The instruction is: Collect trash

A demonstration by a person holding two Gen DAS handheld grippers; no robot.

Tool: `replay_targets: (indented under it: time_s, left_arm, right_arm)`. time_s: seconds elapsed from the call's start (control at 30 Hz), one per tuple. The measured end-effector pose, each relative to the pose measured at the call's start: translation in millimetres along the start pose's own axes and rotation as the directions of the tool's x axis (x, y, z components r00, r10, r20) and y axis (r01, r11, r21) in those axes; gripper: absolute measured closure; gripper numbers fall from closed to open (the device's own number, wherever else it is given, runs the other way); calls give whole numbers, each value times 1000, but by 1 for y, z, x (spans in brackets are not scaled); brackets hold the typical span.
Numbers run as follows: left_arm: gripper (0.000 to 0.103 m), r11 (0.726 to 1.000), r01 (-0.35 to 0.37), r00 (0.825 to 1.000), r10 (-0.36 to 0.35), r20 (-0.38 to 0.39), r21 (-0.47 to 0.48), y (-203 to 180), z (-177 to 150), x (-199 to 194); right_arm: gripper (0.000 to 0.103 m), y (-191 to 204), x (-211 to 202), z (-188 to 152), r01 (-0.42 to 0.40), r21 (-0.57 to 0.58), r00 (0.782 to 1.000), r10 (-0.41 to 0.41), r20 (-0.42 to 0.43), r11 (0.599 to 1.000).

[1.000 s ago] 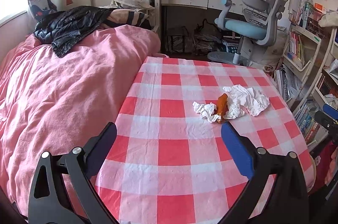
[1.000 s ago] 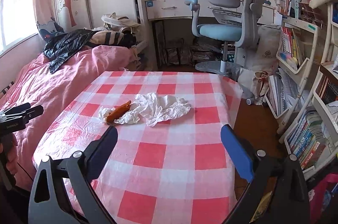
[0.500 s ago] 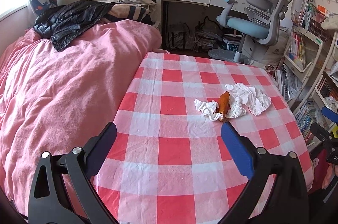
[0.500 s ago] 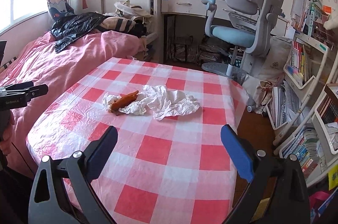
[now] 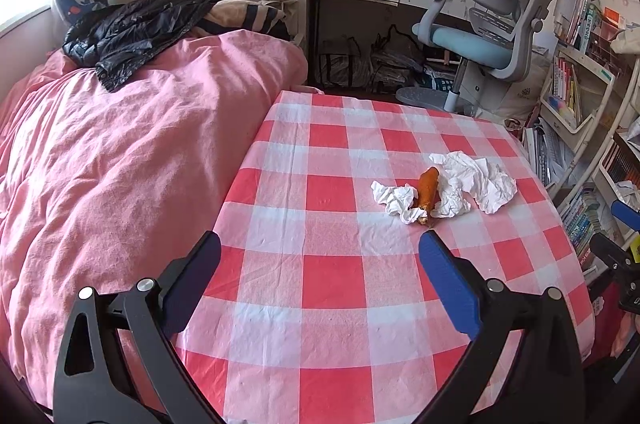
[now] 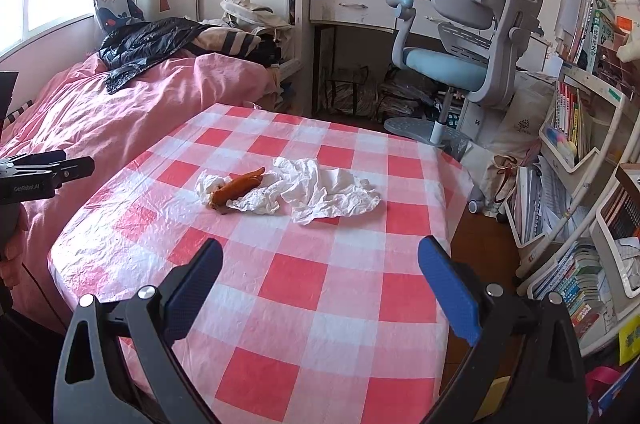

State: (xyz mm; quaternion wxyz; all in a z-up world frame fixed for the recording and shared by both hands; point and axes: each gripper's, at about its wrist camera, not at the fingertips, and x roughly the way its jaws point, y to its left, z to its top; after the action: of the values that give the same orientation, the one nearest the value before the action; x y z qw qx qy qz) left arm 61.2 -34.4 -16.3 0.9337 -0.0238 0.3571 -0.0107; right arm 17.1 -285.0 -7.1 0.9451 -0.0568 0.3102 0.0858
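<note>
Crumpled white tissues [image 5: 476, 180] [image 6: 320, 190] lie on the red-and-white checked table [image 5: 332, 284] [image 6: 304, 280]. A smaller tissue wad [image 5: 394, 198] [image 6: 208, 182] lies beside them. An orange-brown food scrap [image 5: 427, 190] [image 6: 236, 186] rests between the tissues. My left gripper [image 5: 320, 244] is open and empty above the near table edge, short of the trash. My right gripper [image 6: 320, 250] is open and empty, also short of the trash. Each gripper shows at the edge of the other's view.
A bed with a pink duvet [image 5: 120, 152] and a black jacket [image 5: 132, 28] adjoins the table's left side. A grey-blue desk chair [image 6: 464, 60] and desk [image 6: 360, 4] stand behind. Bookshelves [image 6: 580, 128] stand to the right.
Both grippers have shifted slightly nearer the table and the views tilted a little; the trash has not moved. Both grippers stay open.
</note>
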Motion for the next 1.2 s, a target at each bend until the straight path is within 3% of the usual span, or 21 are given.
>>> replay_targets:
  time_s: [1.2]
  left_arm:
    - [8,1000,-10,999,10,-39,-2,7,-2,9]
  right_arm:
    - [9,8,2,-5,1,-33,1000,-1,-6,999]
